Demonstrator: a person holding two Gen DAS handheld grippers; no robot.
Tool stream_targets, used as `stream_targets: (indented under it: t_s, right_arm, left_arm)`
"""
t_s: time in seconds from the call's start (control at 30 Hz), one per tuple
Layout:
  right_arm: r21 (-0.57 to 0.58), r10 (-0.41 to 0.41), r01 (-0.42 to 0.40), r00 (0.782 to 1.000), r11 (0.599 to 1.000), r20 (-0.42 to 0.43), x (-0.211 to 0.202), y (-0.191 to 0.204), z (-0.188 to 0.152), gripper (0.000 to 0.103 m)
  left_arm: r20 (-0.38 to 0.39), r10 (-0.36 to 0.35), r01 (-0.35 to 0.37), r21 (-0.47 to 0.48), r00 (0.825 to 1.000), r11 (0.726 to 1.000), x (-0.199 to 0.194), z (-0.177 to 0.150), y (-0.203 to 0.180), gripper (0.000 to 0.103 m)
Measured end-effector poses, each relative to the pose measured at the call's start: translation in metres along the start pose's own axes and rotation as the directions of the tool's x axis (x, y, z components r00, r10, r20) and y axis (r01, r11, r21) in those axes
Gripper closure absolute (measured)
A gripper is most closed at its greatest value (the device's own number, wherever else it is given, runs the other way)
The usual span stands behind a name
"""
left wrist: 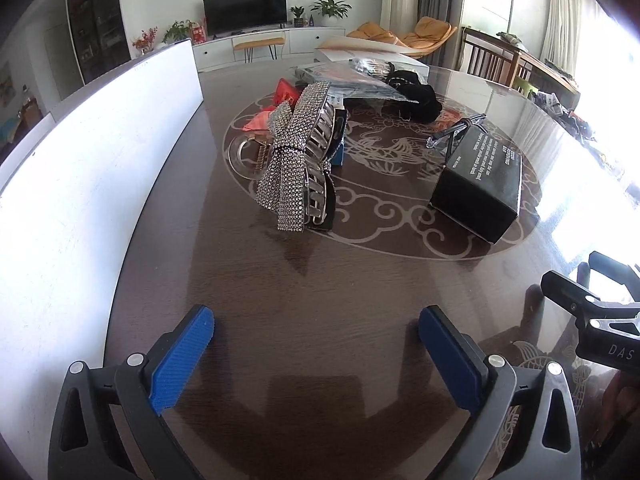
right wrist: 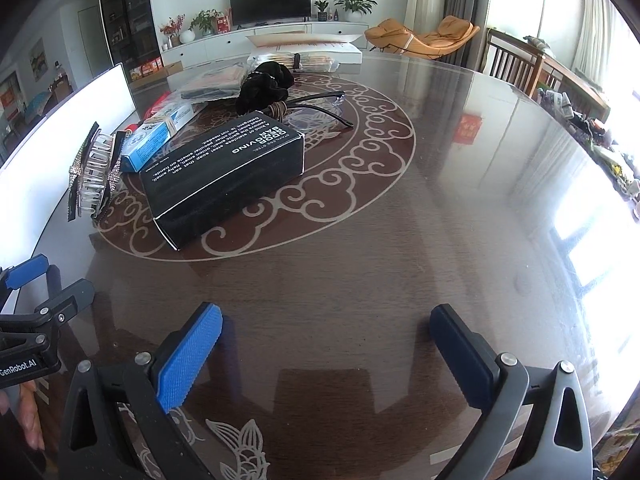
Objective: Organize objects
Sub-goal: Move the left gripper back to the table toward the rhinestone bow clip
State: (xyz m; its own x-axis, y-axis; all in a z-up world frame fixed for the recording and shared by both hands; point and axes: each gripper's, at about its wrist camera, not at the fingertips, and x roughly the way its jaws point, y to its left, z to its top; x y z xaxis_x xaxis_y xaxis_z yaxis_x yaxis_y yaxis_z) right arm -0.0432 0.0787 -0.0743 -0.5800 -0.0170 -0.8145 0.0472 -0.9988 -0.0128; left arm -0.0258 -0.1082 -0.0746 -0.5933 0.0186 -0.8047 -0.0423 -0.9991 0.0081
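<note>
I see the big round dark wooden table with a pale scroll pattern under glass, and nearly all the sorting is, in my judgement, not yet done: the objects lie in 1 loose group at the far left part of it. A long white box stands along the left edge, but I cannot tell what is inside.

The biggest loose thing is the black cardboard box with white print, lying flat on the pattern. Just behind it are the black fabric scrunchie and the thin black-framed glasses. To its left lie the blue and white small carton and the rhinestone bow hair claw clip.

My left gripper and right gripper both stand with jaws wide apart, holding nothing, above bare table, well apart from the group.
</note>
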Motion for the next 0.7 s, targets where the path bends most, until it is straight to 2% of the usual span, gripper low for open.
stream_targets:
  t_s: [0.7]
  right_arm:
    - [0.0, 0.001, -0.001, 1.0, 1.0, 0.0, 0.0002, -0.0004, -0.0005, 0.0]
  left_arm:
    - [-0.006, 0.005, -0.005, -0.005, 1.0, 1.0, -0.0016, -0.0013, 0.002, 0.0]
